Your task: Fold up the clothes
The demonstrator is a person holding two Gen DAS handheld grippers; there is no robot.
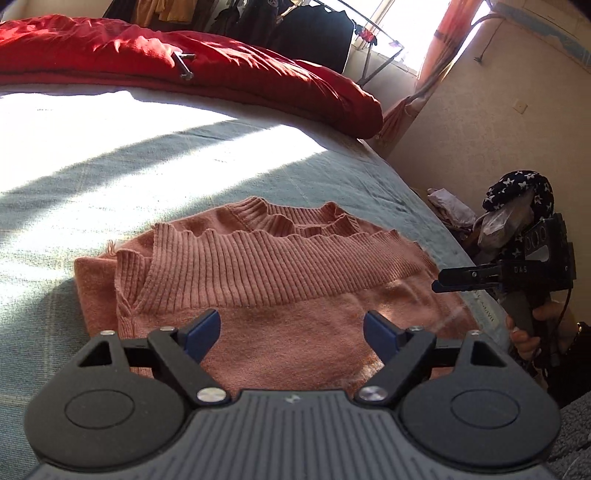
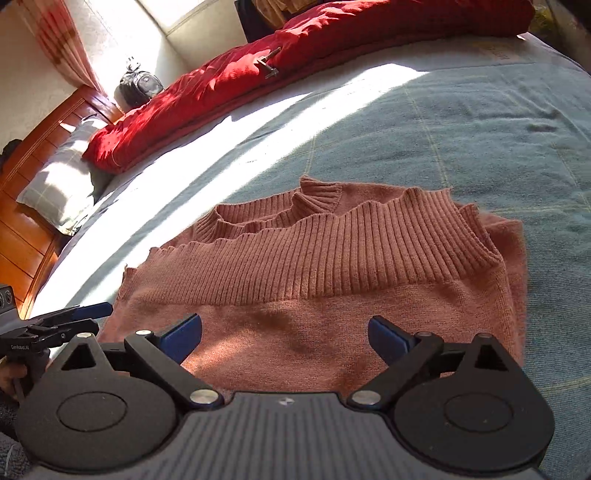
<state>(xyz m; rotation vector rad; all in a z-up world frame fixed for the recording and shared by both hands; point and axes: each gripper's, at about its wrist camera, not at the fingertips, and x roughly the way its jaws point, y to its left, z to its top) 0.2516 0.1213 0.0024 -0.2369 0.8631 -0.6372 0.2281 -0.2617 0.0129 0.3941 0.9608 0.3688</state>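
Here both claws gape empty over folded sweater; red quilt beyond.

You're working over a bed with a pale blue cover, sunlight lying across it in bright bands and a red quilt bunched along its far side. Beyond it you have a window with an orange curtain, a rack of dark clothes, and a beige wall. A wooden headboard and a checked pillow sit at one end.

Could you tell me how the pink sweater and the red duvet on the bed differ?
The pink sweater is ribbed knit, folded flat near the grippers; the red duvet is smooth cloth, heaped in a long bulky roll along the bed's far side. Both rest on the grey-blue bedspread.
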